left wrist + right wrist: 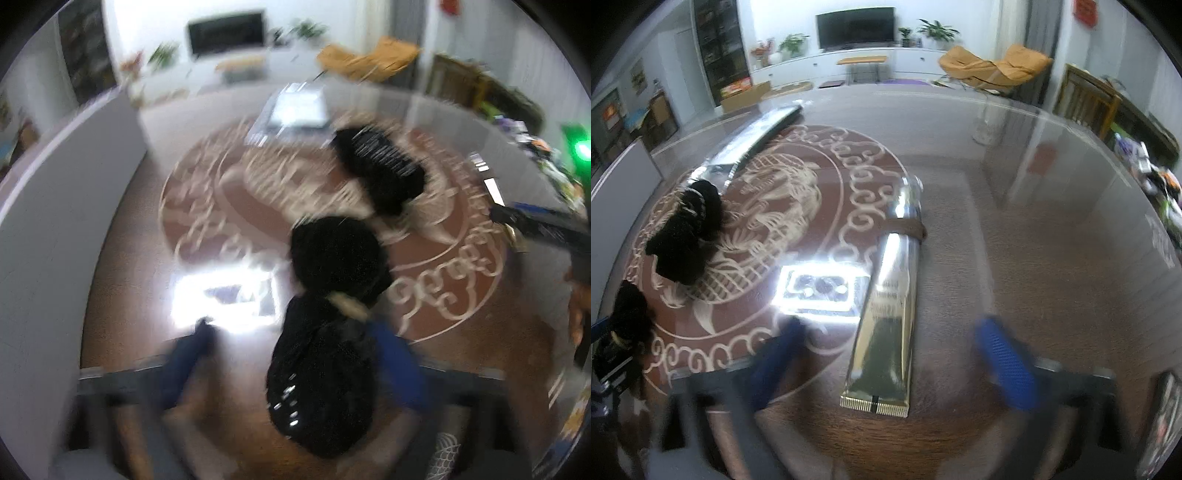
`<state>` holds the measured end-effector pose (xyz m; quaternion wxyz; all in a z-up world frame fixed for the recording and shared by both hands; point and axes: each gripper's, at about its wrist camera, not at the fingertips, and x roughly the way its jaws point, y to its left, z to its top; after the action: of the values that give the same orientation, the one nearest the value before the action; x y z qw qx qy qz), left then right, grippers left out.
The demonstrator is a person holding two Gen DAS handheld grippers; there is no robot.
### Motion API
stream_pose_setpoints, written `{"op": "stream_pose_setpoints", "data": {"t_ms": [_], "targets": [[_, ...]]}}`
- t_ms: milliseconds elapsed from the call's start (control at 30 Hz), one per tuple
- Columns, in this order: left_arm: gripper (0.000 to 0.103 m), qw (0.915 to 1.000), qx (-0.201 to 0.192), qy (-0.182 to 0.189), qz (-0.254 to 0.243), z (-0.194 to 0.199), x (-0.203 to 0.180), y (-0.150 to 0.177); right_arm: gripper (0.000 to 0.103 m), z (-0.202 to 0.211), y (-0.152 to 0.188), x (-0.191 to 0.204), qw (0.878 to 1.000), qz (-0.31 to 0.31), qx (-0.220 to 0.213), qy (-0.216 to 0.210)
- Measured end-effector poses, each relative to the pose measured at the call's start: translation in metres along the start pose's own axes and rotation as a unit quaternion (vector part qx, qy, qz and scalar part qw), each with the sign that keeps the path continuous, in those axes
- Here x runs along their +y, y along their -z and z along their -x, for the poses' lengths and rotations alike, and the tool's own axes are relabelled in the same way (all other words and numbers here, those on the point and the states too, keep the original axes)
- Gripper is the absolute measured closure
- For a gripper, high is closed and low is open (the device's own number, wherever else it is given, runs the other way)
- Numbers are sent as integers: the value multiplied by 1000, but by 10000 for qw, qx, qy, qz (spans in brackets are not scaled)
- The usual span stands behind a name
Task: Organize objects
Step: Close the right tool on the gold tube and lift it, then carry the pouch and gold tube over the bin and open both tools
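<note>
In the left wrist view a black hair piece (325,354) with a beige tie hangs between the blue fingers of my left gripper (295,354), which looks shut on it; the view is blurred. A second black fuzzy item (384,166) lies on the glass table beyond. In the right wrist view a gold tube (886,325) with a brown band lies on the table between the blue fingers of my right gripper (890,354), which is open and above its near end. The black items (687,236) show at the left.
The glass table (1034,229) lies over a patterned brown rug. A silver strip (757,136) lies at the far left. A grey panel (55,221) stands at the left. Clutter sits at the right table edge (1160,184). A ceiling light glares off the glass (820,291).
</note>
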<state>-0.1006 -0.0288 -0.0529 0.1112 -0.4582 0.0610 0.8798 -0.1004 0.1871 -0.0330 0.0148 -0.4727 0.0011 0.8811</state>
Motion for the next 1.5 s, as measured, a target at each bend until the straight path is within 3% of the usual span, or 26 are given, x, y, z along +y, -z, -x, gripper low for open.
{"op": "stream_pose_setpoints", "data": {"t_ms": [33, 167, 267, 367, 433, 467, 600, 667, 733, 800, 867, 1033, 1100, 1333, 1500], "targets": [[70, 10000, -48, 13, -79, 1, -1, 0, 73, 2, -3, -1, 10000, 49, 15, -15], [71, 9976, -137, 587, 342, 13, 10, 4, 74, 5, -8, -20, 9973, -337, 280, -597], [71, 9928, -483, 886, 651, 43, 17, 13, 74, 31, 0, -36, 9861, -919, 165, -1374], [71, 9860, -843, 1108, 916, 79, 22, 21, 75, 59, 7, -27, 9767, -1008, 122, -1891], [71, 9829, -1030, 1161, 986, 100, 27, 25, 95, 73, 9, -14, 9722, -933, 112, -2146], [71, 9826, -1075, 1162, 974, 108, 28, 25, 96, 80, 9, -6, 9683, -913, 125, -2320], [71, 9824, -1150, 1122, 953, 133, 40, 33, 95, 91, 16, 32, 9770, -300, 364, -2079], [71, 9821, -1191, 1089, 970, 141, 44, 38, 93, 88, 23, 40, 9796, -81, 580, -1920], [71, 9820, -1264, 1024, 959, 152, 47, 44, 80, 85, 27, 51, 9796, 118, 730, -1870], [71, 9825, -1341, 913, 915, 160, 48, 50, 43, 84, 34, 69, 9768, 195, 811, -1971], [71, 9820, -1404, 844, 939, 168, 50, 57, 35, 82, 42, 98, 9727, 391, 919, -2096], [71, 9812, -1501, 711, 985, 187, 60, 68, 38, 53, 59, 154, 9777, 668, 1240, -1556], [71, 9803, -1553, 669, 1024, 197, 67, 72, 75, 53, 63, 171, 9813, 1110, 933, -1263], [71, 9722, -1789, 319, 1477, 239, 128, 91, 77, 90, 58, 158, 9694, 712, 720, -2236], [71, 9626, -1800, -489, 1964, 256, 209, 100, 77, 167, 15, 211, 9342, 854, 197, -3458]]}}
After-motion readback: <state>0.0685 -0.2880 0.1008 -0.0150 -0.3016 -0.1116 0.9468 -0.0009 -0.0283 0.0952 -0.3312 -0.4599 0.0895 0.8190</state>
